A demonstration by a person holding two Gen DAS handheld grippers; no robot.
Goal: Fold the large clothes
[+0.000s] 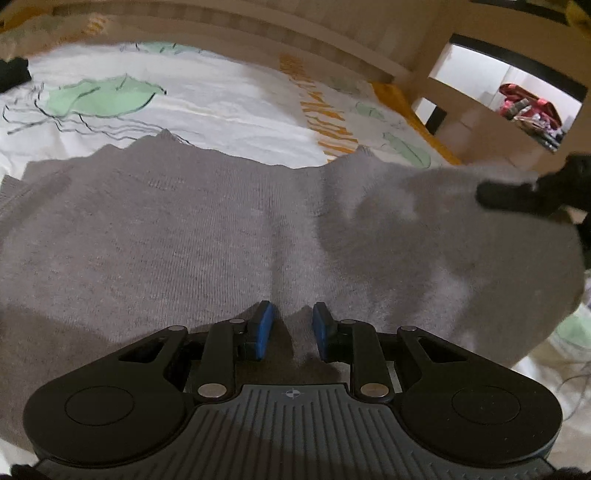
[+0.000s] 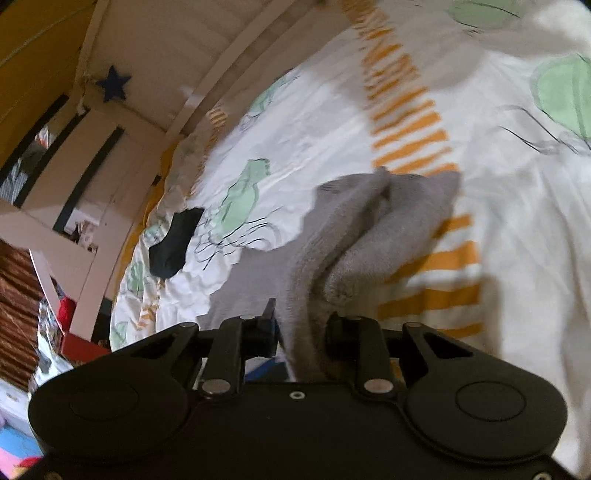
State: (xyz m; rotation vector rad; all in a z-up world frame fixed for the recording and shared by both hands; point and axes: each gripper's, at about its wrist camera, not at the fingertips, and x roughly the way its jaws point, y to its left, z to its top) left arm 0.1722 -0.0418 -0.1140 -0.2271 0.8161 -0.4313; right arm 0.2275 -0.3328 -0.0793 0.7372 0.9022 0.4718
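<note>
A large grey knit garment (image 1: pixel 221 229) lies spread across the bed and fills the middle of the left wrist view. My left gripper (image 1: pixel 293 326) sits at its near edge, its blue pads (image 1: pixel 264 328) shut on a raised fold of the cloth, and creases run away from the grip. At the right edge of that view my right gripper (image 1: pixel 484 195) shows as a black shape at the garment's far side. In the right wrist view, my right gripper (image 2: pixel 301 325) is shut on a bunched grey garment (image 2: pixel 354 236), which hangs lifted off the sheet.
The bed sheet (image 1: pixel 221 103) is white with green and orange prints. A black sock (image 2: pixel 175 240) lies on it near the bed's edge. A wooden bed frame (image 1: pixel 258 29) runs behind, and a shelf unit (image 1: pixel 480 122) holding red items stands beside the bed.
</note>
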